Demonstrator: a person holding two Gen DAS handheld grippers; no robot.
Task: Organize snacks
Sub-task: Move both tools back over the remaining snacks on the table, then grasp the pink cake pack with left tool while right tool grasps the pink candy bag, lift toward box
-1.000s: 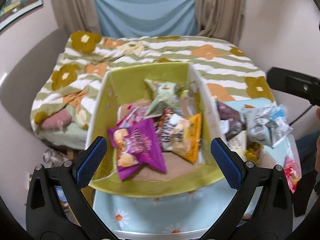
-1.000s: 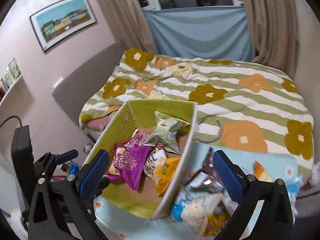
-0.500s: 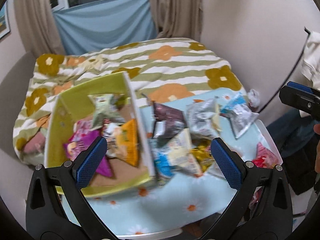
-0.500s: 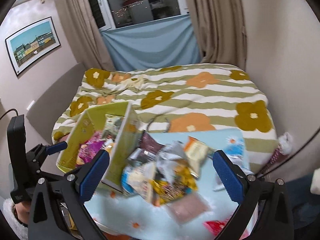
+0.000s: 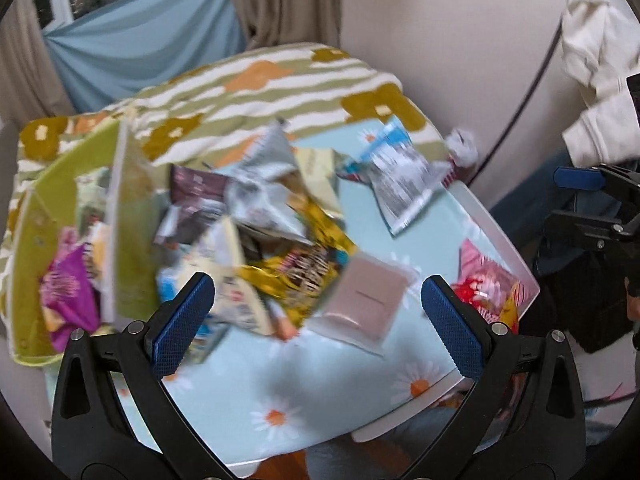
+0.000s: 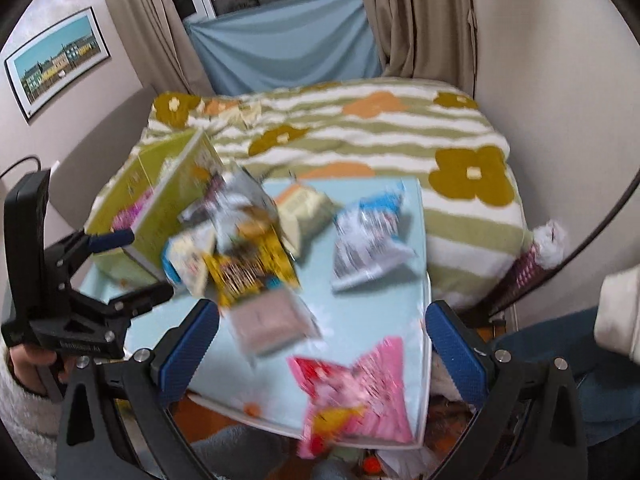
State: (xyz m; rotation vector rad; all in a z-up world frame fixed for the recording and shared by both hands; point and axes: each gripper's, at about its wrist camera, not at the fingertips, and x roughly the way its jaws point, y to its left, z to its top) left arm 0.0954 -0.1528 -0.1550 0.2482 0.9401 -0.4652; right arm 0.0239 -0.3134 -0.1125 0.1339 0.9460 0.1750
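Snacks [image 5: 280, 236] lie heaped on our daisy-print table [image 5: 304, 384], just beside a green box [image 5: 132, 216] that already has packets inside, a purple bag [image 5: 68, 296] among them. Both views are blurred, so we cannot read any labels.

From the left wrist view, our left tongs [image 5: 318, 304] gape wide with nothing between the blue pads; a flat pinkish-brown packet [image 5: 366, 296] sits in the gap between them on the table, untouched. A gold bag [image 5: 296, 268] lies at its nine o'clock, a silver-and-blue bag [image 5: 400, 184] toward one o'clock, and a pink-and-red bag [image 5: 488, 284] near the table edge at three. Only this view looks down into the box.

The right wrist view shows our right tongs [image 6: 322, 340] equally wide and holding nothing, above the pinkish-brown packet [image 6: 268, 320] and the pink-and-red bag [image 6: 356, 392]. It alone shows the left tongs [image 6: 120, 264] from the side at nine o'clock, held in a hand [image 6: 28, 364] with a fleecy sleeve, plus a framed picture [image 6: 56, 60] at ten o'clock and the striped flowered bedspread [image 6: 360, 128] beyond the table at twelve.
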